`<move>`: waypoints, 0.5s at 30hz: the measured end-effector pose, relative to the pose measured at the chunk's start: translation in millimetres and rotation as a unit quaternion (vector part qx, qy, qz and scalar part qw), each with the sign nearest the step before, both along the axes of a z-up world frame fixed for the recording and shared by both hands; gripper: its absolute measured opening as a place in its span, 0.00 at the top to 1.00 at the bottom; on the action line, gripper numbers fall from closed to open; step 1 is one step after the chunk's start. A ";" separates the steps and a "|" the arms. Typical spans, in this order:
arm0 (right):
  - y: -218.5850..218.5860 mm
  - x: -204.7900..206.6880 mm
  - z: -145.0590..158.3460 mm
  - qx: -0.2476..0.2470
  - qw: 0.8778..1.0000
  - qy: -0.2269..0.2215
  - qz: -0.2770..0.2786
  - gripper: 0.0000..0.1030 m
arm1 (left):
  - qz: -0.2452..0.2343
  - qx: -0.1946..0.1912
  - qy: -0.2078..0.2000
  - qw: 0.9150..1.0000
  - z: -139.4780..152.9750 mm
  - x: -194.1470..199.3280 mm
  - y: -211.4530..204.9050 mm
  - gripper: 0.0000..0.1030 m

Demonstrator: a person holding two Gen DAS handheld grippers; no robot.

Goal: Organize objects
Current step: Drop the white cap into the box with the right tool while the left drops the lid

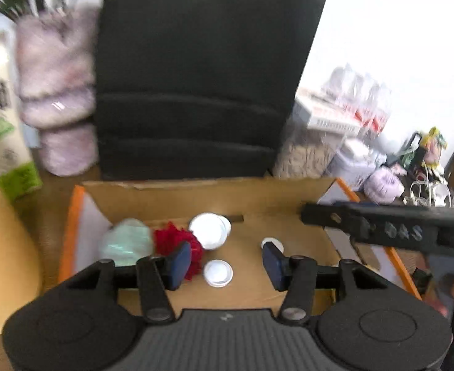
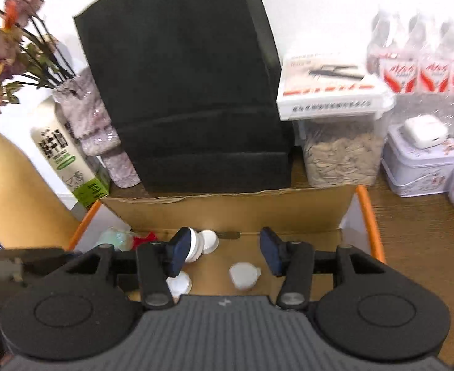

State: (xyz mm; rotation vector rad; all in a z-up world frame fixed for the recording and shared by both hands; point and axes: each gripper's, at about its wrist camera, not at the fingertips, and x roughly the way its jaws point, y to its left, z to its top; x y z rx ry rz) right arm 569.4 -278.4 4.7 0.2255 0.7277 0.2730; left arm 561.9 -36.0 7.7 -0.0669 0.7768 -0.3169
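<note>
We hold both grippers over the cardboard box (image 2: 227,210), the left gripper (image 1: 227,262) and the right gripper (image 2: 223,253) with jaws spread wide and grasping nothing. Between our left jaws a white lid (image 1: 217,273) lies on the box floor, the red pompom (image 1: 177,244) touching the left one; a white cup (image 2: 243,275) lies between our right jaws.

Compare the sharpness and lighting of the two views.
Left wrist view: motion blur smears the furry vase and bottles, wall overexposed. Right wrist view: sharper, the black paper bag crisp, bottles slightly soft. Both show fisheye bending and dark corners.
</note>
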 end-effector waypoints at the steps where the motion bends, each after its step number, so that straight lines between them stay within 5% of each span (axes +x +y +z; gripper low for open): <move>1: -0.6 -8.0 7.7 -0.005 1.000 -0.002 0.006 0.47 | 0.001 0.000 -0.013 1.000 11.1 -12.7 2.5 0.50; 4: 0.2 -54.5 30.8 -0.036 0.999 -0.022 0.031 0.27 | 0.007 0.011 -0.054 0.998 38.2 -63.3 11.2 0.38; 7: 3.2 -121.2 47.0 -0.057 0.995 -0.066 0.048 0.17 | 0.003 0.009 -0.100 0.995 47.9 -134.8 26.5 0.19; 12: 4.8 -246.0 48.5 -0.080 0.986 -0.123 0.082 0.01 | -0.012 0.006 -0.131 0.991 24.0 -263.4 43.6 0.19; 15: 6.9 -311.6 35.0 -0.106 0.980 -0.139 0.094 0.01 | -0.029 0.010 -0.109 0.994 -7.5 -321.2 43.4 0.21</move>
